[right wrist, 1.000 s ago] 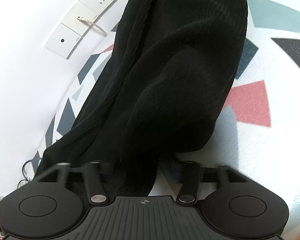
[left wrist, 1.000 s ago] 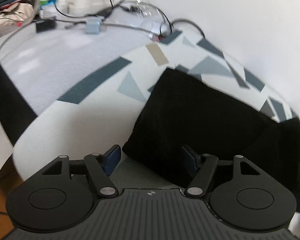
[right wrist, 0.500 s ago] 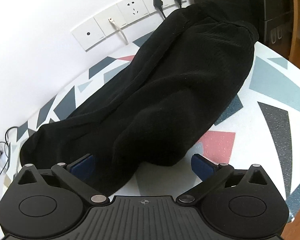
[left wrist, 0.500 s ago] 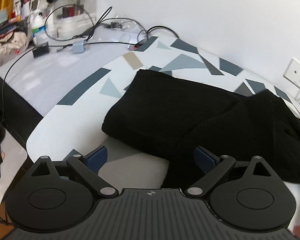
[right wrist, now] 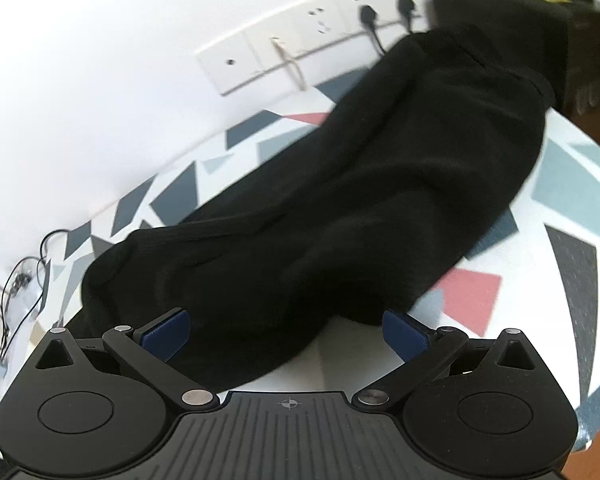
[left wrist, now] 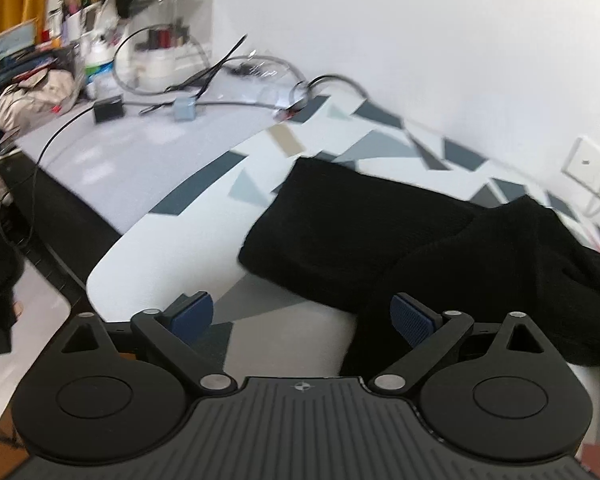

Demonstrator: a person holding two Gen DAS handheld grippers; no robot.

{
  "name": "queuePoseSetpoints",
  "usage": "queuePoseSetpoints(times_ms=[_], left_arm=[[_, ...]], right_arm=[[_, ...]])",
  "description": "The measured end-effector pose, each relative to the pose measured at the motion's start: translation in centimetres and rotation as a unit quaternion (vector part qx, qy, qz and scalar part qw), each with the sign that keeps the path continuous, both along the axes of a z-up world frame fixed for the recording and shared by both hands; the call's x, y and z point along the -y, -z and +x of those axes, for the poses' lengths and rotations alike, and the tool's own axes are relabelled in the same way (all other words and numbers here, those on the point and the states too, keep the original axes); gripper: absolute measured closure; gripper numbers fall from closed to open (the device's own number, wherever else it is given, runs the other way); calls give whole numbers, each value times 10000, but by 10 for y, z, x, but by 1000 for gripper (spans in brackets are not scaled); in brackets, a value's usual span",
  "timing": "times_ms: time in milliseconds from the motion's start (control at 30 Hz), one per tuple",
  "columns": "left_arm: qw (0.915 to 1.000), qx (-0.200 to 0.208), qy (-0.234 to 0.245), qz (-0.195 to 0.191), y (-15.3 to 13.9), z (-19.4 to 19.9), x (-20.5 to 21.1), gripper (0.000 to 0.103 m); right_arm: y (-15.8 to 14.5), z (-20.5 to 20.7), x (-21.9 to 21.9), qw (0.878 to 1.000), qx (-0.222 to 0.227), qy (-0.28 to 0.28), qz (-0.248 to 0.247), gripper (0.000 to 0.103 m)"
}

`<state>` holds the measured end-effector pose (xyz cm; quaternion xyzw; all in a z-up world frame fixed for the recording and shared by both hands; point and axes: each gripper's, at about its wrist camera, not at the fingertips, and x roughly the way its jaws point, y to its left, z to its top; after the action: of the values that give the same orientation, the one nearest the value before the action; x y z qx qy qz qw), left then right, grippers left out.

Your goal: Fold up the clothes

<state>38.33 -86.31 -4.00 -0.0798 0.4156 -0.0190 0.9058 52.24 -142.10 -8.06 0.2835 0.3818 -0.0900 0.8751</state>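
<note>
Right up front, your left gripper point(left wrist: 302, 316) and right gripper point(right wrist: 286, 334) both hang with fingers spread wide, gripping nothing, probably so you can eye the cloth. Just past them the black garment point(right wrist: 340, 200) lies long across the patterned table point(left wrist: 172, 264), one layer lapped over another near the middle; half-folded or laid out, can't say. Farther back: wall sockets point(right wrist: 320, 24), loose cables point(left wrist: 228, 72), desk clutter.
</note>
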Motion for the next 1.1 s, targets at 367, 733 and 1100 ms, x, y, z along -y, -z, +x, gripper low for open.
queuePoseSetpoints(times_ms=[367,733,1100], left_arm=[[9870,246,1587,-74,6,-15,20,3],[9623,377,2609,673,30,-5,32,3],[9453,447,3158,687,43,6,26,3]], right_arm=[[0,19,-68,9934,72,-1130,-187,22],[44,38,-145,9772,-733,-1992,-46,30],[22,61,-169,9689,-706,-2339,397,91]])
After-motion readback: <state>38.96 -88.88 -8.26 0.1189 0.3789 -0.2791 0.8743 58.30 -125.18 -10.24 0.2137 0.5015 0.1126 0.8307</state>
